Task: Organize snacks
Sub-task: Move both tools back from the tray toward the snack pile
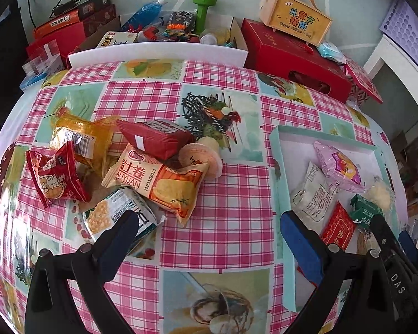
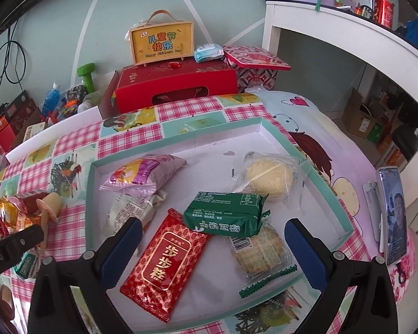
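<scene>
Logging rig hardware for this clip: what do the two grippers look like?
Both match: the left gripper and right gripper each have two black plastic fingers faced with blue textured pads, with round silver screws at the finger bases. In the left wrist view, white "DAS" lettering marks the right gripper's black body. No cables or sleeves show.

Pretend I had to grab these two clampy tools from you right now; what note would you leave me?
Left gripper: open, holding nothing, above the tablecloth near the loose pile.
Right gripper: open, holding nothing, over the teal tray.
Done: six snacks lie in the tray, among them the red packet, green packet and purple packet.
Left: the pile outside the tray, including the orange cracker pack, dark red pack, jelly cup and red bag, needs moving in.
</scene>
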Motion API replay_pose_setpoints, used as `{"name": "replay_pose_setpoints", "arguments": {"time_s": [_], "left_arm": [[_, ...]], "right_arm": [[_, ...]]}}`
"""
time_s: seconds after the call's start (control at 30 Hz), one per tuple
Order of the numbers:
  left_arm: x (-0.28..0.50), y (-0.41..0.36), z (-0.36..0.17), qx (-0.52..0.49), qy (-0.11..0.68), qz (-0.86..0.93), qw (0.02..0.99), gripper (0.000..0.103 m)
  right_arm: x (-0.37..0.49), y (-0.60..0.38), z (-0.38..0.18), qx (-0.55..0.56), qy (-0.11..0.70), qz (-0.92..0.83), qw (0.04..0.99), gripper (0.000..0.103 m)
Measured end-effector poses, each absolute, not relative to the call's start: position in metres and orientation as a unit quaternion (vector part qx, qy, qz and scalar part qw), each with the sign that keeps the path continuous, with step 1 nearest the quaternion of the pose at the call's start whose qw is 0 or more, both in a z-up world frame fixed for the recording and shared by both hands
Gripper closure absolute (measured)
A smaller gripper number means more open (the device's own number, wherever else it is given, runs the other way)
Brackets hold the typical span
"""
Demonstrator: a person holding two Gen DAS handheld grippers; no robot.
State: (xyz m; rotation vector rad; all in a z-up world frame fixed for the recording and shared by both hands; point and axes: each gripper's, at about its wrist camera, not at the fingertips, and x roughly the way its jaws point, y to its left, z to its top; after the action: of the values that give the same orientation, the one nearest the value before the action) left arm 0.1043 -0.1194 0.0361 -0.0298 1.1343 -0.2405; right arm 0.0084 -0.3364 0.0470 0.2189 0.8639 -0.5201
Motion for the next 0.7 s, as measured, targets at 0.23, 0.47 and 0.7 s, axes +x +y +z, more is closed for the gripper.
{"name": "replay_pose_setpoints", "arguments": {"time_s": [0.23, 0.47, 0.7], "left_arm": [[0.107, -0.107, 0.040, -0.020, 0.540, -0.125, 0.832, 0.002], [0.109, -0.085, 0.050, -0.027, 0.525, -0.117, 0.842, 0.002], [0.117, -0.056, 0.051, -0.054, 0.522, -0.104, 0.845, 0.002]], "right_arm": [[0.017, -0.312, 0.055, 0.087, 0.405, -0.238, 0.878, 0.000], [0.030, -0.278, 0.065, 0.066, 0.401, -0.205, 0.890, 0.000], [0.044, -0.248, 0.070, 0.065, 0.401, -0.171, 0.898, 0.000]]}}
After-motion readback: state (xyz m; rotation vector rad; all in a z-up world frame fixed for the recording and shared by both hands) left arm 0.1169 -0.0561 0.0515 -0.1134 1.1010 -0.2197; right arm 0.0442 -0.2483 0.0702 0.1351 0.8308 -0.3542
